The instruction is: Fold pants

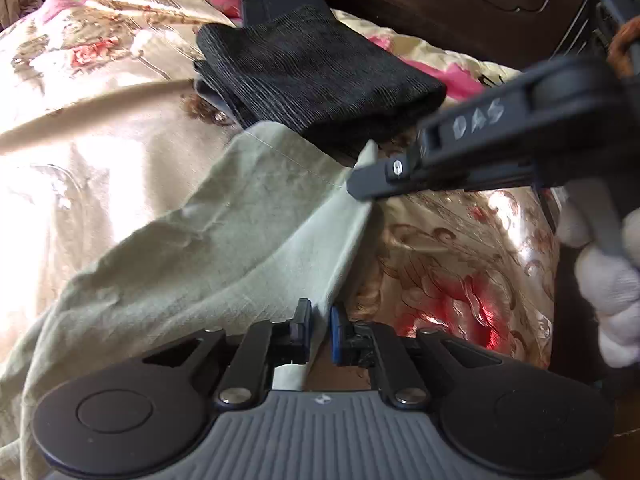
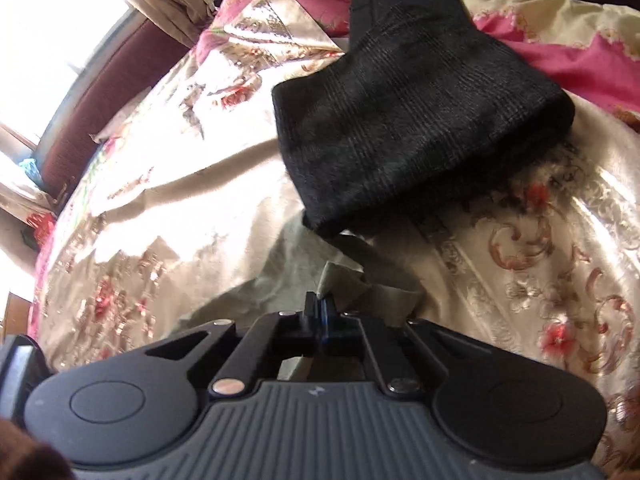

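The green pants (image 1: 224, 240) lie on the bed (image 1: 100, 152), at 7 o'clock from the folded black garment (image 1: 320, 80). The left gripper (image 1: 320, 328) has its jaws slightly apart with the pants' edge between them. The right gripper (image 2: 320, 308) is clenched on a pants corner; a gloved hand (image 1: 608, 280) holds it.

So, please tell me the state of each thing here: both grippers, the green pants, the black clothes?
Left gripper: jaws slightly apart, green cloth between them.
Right gripper: shut on the pants' edge.
Green pants: spread out, wrinkled, one edge lifted.
Black clothes: folded, stacked on the bedspread.
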